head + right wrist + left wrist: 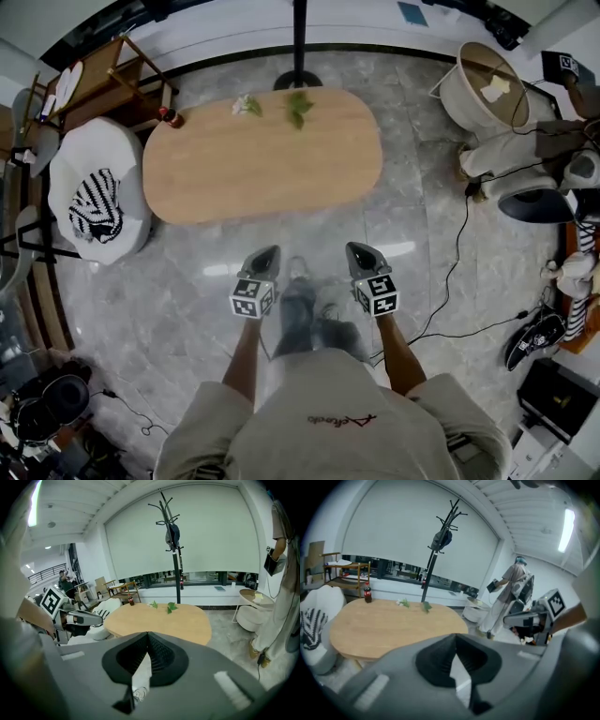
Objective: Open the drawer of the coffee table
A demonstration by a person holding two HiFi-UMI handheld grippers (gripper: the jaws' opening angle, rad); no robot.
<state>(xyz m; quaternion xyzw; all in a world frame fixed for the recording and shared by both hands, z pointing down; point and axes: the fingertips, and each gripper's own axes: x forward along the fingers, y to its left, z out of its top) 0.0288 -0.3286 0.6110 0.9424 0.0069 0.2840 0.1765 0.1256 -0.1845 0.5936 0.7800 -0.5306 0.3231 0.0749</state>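
Note:
The oval wooden coffee table (262, 159) stands on the marble floor ahead of me; no drawer shows on it in any view. Both grippers hang side by side short of its near edge, apart from it. My left gripper (265, 251) is shut with nothing between its fingers, and so is my right gripper (359, 248). In the left gripper view the shut tips (454, 637) point over the tabletop (393, 625), with the right gripper (539, 616) off to the side. The right gripper view shows its shut tips (147, 634) below the table (159, 620).
A cola bottle (171, 117) and small plants (298, 105) sit on the table's far edge. A white armchair (98, 192) with a striped cushion stands at its left, a coat rack (299, 42) behind, a round white side table (487, 84) at right. Cables (450, 281) cross the floor. Another person (511, 592) stands nearby.

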